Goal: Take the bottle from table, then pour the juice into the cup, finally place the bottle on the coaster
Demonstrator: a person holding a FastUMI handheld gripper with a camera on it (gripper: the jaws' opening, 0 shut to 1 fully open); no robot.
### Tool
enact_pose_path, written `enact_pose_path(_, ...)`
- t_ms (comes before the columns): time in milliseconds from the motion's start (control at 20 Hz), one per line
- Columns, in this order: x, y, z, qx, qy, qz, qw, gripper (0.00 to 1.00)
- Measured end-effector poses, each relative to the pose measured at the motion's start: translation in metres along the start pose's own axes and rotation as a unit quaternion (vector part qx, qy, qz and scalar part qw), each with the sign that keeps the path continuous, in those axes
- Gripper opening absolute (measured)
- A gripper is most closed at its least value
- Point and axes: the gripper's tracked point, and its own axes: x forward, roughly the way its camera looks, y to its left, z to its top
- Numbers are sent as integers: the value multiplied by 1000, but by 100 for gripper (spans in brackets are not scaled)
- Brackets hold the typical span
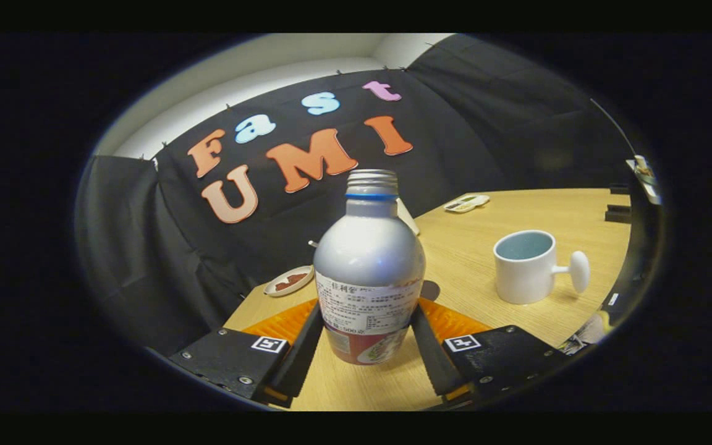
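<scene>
While the tool (365,346) pinches the silver bottle (368,266) upright between both fingers, an orange coaster (282,321) lies just behind it. The white cup (526,266) stands apart, toward the desk's (517,210) far edge.

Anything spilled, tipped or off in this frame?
Nothing stands out. The bottle stands upright, uncapped, between the tool's fingers, which press its sides. The cup is upright beyond them, the orange coaster lies flat behind the bottle, and the table looks dry.
</scene>
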Motion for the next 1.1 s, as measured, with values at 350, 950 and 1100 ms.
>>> enact_pose_path(350, 16, -11, 3, 115, 11, -11, 993, 78)
enact_pose_path(950, 39, -18, 17, 308, 13, -3, 951, 77)
enact_pose_path(1100, 43, -23, 23, 353, 5, -4, 936, 77)
